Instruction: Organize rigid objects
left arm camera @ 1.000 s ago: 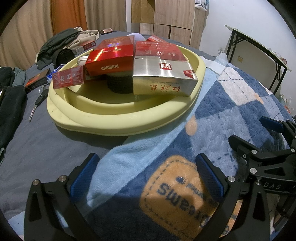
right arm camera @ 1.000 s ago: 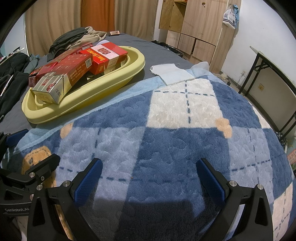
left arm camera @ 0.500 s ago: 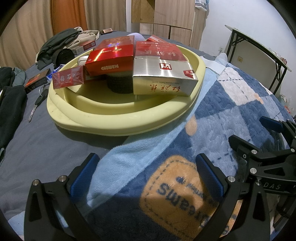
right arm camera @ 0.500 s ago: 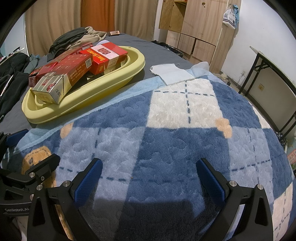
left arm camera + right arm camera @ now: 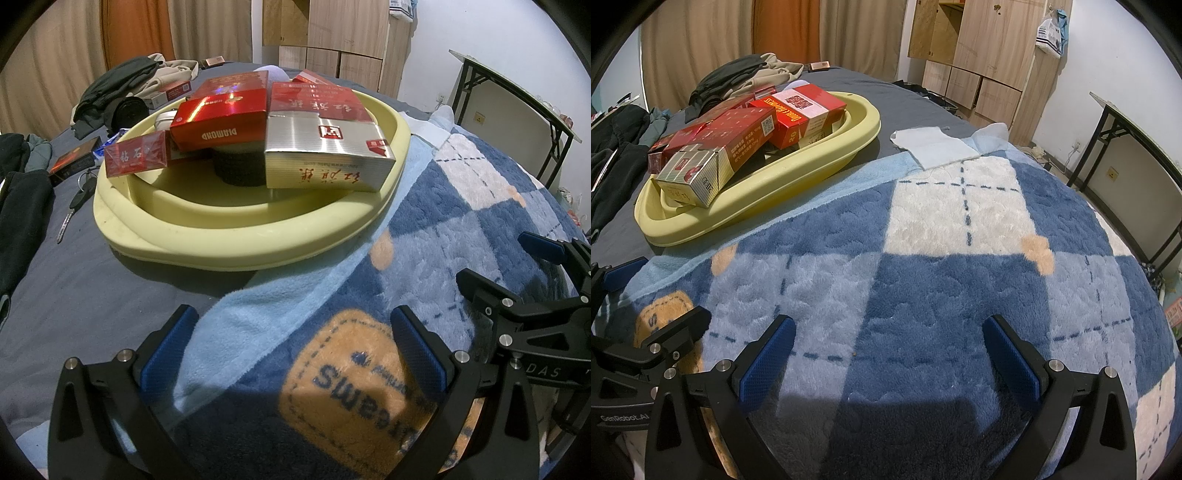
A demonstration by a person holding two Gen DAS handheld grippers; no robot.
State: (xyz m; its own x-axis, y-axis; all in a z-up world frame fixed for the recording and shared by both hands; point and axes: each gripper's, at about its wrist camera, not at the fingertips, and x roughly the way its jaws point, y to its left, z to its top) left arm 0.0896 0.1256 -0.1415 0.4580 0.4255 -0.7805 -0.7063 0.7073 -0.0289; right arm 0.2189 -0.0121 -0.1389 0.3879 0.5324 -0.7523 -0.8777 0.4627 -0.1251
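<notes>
A pale yellow basin (image 5: 236,243) sits on the bed and holds several red and silver cartons: a silver-red carton (image 5: 325,147), a red DIAMOND carton (image 5: 221,114) and a small red pack (image 5: 135,153). It also shows in the right wrist view (image 5: 798,173) with its cartons (image 5: 798,110). My left gripper (image 5: 295,347) is open and empty over the blue blanket (image 5: 424,236), short of the basin. My right gripper (image 5: 886,354) is open and empty over the blanket (image 5: 923,266), to the basin's right.
Dark clothes (image 5: 114,85) are piled behind the basin. Keys (image 5: 79,195) and a dark box (image 5: 72,162) lie left of it on the grey sheet. A white cloth (image 5: 934,146) lies at the blanket's far edge. A folding table (image 5: 1137,147) stands right.
</notes>
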